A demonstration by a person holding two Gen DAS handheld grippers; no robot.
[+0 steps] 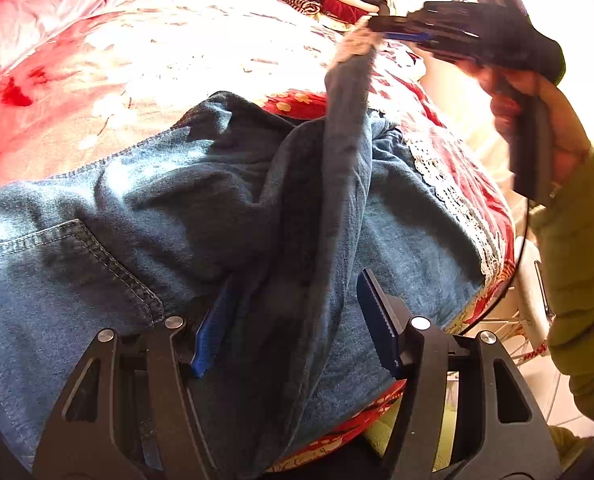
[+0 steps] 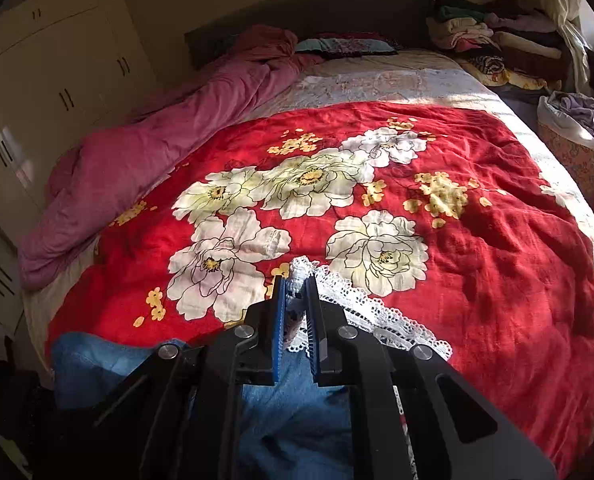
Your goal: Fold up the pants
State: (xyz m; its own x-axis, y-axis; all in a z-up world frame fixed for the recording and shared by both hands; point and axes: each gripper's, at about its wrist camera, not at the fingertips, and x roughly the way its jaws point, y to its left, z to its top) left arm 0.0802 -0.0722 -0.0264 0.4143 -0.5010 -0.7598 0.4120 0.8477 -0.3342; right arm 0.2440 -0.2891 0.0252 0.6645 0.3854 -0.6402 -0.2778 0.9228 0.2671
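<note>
At the bed's near edge the left tool (image 1: 293, 320) stands released, straddling a ridge of the jeans (image 1: 97, 240) without pinching. Farther in, the right tool (image 2: 296, 300) is clenched on the lace-trimmed hem (image 2: 361, 304), lifting that leg; so shallow a bite may slip, and the unpinned waist may drag along.

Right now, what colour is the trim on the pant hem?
White lace trim, clearest in the right wrist view.

Sunlit bedroom, bed in the middle.
Cream wardrobe doors (image 2: 49, 92) along the bed's left edge; dark padded headboard (image 2: 309, 12) at its far edge against a beige wall.
</note>
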